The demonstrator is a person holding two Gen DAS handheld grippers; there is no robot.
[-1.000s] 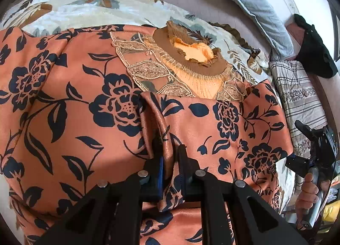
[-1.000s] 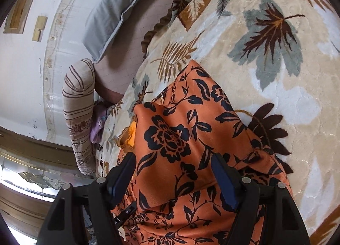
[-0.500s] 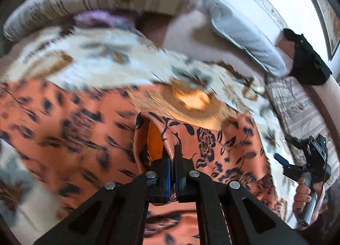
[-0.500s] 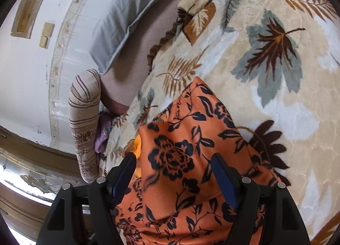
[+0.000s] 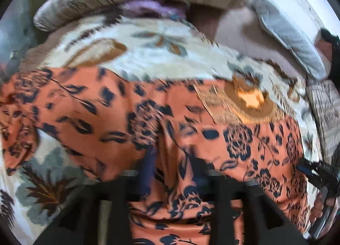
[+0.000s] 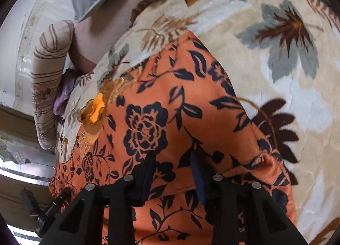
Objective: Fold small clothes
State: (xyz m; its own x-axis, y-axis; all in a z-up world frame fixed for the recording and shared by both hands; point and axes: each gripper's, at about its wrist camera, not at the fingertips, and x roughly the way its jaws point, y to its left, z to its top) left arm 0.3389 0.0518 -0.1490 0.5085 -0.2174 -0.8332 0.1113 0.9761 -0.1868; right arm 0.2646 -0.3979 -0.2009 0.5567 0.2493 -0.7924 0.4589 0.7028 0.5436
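Orange floral garment (image 6: pixel 170 104) lies spread on the leaf-print blanket (image 6: pixel 286 75), neckline (image 5: pixel 250 100) far from both tools; left gripper (image 5: pixel 176 172) blurred, grip unclear; right gripper (image 6: pixel 172 172) parted over cloth.

Leaf-print blanket (image 6: pixel 282 88), orange floral garment (image 6: pixel 170 100) spread on it

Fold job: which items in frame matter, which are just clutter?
In play:
orange garment with black floral print
left gripper
right gripper

Lying about:
cream leaf-pattern blanket
grey pillow
striped beige bolster
purple cloth
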